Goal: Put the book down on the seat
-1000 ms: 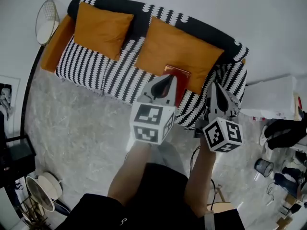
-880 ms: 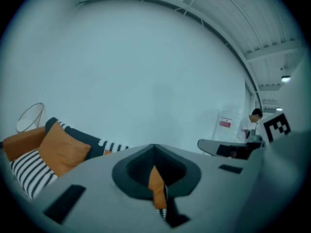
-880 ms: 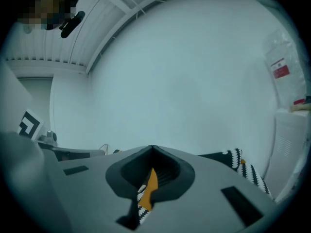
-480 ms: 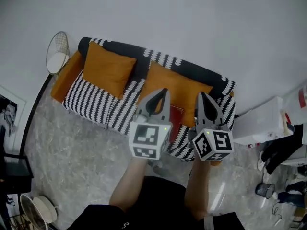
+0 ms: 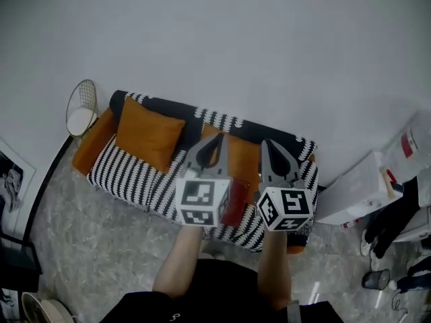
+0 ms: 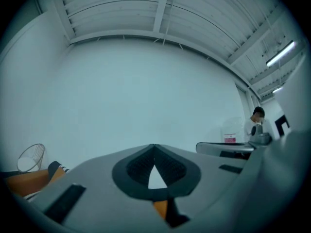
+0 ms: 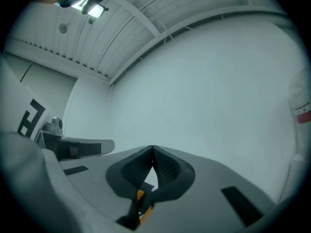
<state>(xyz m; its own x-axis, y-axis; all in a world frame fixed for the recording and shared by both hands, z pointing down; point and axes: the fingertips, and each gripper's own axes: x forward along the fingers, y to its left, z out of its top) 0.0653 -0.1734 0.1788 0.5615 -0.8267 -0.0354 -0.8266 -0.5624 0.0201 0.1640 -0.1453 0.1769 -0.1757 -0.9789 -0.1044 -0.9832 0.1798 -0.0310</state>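
A red book [image 5: 236,204] lies flat on the right part of the black-and-white striped sofa seat [image 5: 128,173], partly hidden behind my gripper cubes. My left gripper [image 5: 210,142] hangs in front of the sofa, shut, with nothing in it. Beside it my right gripper [image 5: 267,144] is shut and empty too. Both point up toward the white wall. In the left gripper view the left gripper [image 6: 154,147] has its tips touching against the bare wall. The right gripper [image 7: 152,149] looks the same in the right gripper view. Neither touches the book.
Two orange cushions [image 5: 148,133] [image 5: 244,155] lean on the sofa back. A round wire side table [image 5: 82,110] stands at the sofa's left end. A white box [image 5: 350,190] and dark clutter [image 5: 394,224] sit to the right. A person [image 6: 257,123] stands far off in the left gripper view.
Both grippers have drawn back and up from the sofa, which now looks smaller and farther away. The book stays on the seat. Both stay shut.
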